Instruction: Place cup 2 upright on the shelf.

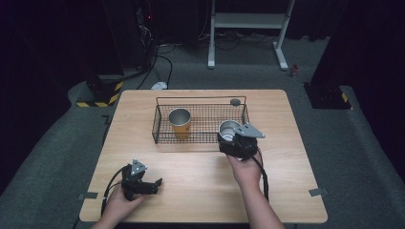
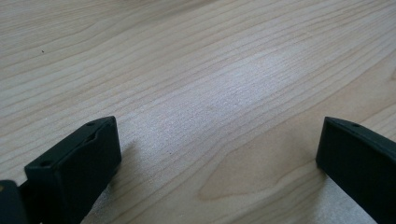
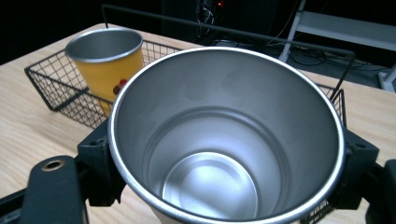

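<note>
1. While the right gripper (image 1: pixel 232 138) holds the steel cup (image 3: pixel 227 140) clamped between its jaws, one on each side of the wall just under the rim, the cup hangs over the front right corner of the wire basket (image 1: pixel 162 136), which sits toward the far edge of the table (image 1: pixel 200 191).
2. The step in hand looks like setting this cup down inside the basket, in the free right half beside the yellow cup (image 1: pixel 180 122) that already stands upright at the left end.
3. To do it well, carry the cup fully over the front wire rail before lowering, so its base does not catch on the wall.
4. Keep the cup's mouth level; in the right gripper view it faces up, and a tilt could let it tip on the mesh floor.
5. Lower it until the base rests flat on the mesh, well apart from the yellow cup, and part the jaws only then.
6. Mind the right end wall and the raised far rail when drawing the gripper back up.
7. The left gripper (image 1: pixel 148 183) rests near the front left corner of the table, its jaws spread wide with bare wood between them in the left gripper view, holding nothing; it can stay there.
</note>
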A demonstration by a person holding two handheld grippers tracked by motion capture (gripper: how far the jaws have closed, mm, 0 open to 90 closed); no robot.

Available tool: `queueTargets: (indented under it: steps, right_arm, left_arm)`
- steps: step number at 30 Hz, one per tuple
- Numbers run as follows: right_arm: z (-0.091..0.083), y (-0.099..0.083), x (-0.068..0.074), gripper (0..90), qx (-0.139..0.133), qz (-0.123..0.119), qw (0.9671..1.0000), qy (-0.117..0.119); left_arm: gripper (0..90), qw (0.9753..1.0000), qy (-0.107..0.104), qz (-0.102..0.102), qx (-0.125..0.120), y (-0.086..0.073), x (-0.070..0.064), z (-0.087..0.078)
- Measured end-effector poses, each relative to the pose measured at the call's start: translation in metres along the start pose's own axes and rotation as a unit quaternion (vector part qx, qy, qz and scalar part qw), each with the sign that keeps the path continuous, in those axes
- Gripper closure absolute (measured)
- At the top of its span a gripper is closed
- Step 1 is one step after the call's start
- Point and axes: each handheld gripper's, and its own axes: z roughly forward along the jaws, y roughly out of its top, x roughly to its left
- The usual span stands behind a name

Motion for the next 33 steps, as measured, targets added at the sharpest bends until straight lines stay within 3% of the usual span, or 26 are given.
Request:
queueTargets:
  steps: [8, 20, 33]
  right_arm:
    - [0.011, 0.019, -0.006, 18.6, -0.004, 0.010, 0.9999, -0.005]
    - [0.041, 0.045, -0.010, 18.6, 0.009, 0.003, 0.9996, -0.026]
    - [0.071, 0.056, -0.021, 18.6, 0.035, 0.018, 0.9981, -0.047]
  left_arm:
    - [0.4, 1.0000, -0.001, 0.000, 0.000, 0.000, 0.000, 0.000]
    - [0.6, 1.0000, -0.001, -0.001, 0.000, 0.000, 0.000, 0.000]
    - [0.6, 1.0000, -0.001, -0.003, -0.001, 0.000, 0.000, 0.000]
